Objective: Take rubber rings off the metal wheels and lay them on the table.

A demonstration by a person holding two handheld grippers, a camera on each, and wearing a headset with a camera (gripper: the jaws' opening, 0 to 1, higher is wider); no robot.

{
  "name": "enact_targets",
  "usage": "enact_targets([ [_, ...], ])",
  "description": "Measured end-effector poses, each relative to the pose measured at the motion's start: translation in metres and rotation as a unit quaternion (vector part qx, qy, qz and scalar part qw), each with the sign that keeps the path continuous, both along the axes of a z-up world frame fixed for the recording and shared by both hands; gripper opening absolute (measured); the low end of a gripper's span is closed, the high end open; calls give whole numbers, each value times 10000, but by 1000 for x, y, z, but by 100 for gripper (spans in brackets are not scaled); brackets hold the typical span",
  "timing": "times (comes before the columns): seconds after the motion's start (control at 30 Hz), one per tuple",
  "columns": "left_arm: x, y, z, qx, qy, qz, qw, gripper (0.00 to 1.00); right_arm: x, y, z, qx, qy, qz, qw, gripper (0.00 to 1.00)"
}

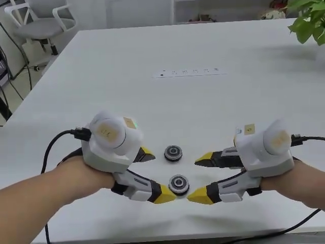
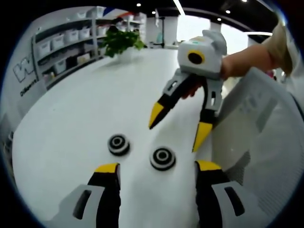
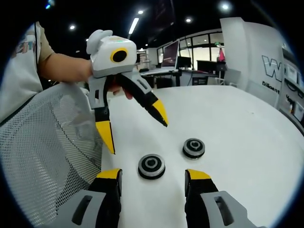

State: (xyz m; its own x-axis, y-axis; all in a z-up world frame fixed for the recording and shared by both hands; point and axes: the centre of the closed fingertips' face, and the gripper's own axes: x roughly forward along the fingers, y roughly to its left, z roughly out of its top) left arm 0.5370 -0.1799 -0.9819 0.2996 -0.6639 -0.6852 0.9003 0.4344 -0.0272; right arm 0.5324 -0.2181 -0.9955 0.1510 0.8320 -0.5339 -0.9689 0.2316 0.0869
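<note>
Near wheel [image 1: 179, 184], ring [image 3: 141, 167] on, between my left gripper [image 1: 161, 175] and right gripper [image 1: 195, 178], both spread: approach. Next, I reckon: one clamps, other peels.

Near wheel [image 1: 179, 184] lies between left gripper [image 1: 161, 174] and right gripper [image 1: 193, 178] (apparently untouched).

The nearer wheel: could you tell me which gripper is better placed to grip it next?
Left, narrowly: the nearer wheel sits centred between the open left gripper's fingers; the right gripper frames it almost equally.
</note>
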Motion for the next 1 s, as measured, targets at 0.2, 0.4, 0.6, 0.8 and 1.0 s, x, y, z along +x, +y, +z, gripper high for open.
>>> enact_targets([
  [0.2, -1, -5, -2, -47, 33, -23, 10000, 62, 2, 1, -2, 23, 65, -25, 10000, 43],
  [0.4, -1, -7, -6, -10, 84, -52, 10000, 56, 0, 2, -8, -40, 123, 41, 9999, 37],
  [0.6, 0, -10, -6, -68, 98, -41, 9999, 52, -3, 4, -12, -90, 135, 135, 9998, 34],
  [0.8, 0, -14, -9, -89, 144, -51, 9998, 45, -3, 5, -13, -32, 208, 99, 9997, 28],
  [1.0, -2, -16, -11, -81, 170, -113, 9998, 38, -5, 6, -16, -75, 212, 128, 9997, 25],
])
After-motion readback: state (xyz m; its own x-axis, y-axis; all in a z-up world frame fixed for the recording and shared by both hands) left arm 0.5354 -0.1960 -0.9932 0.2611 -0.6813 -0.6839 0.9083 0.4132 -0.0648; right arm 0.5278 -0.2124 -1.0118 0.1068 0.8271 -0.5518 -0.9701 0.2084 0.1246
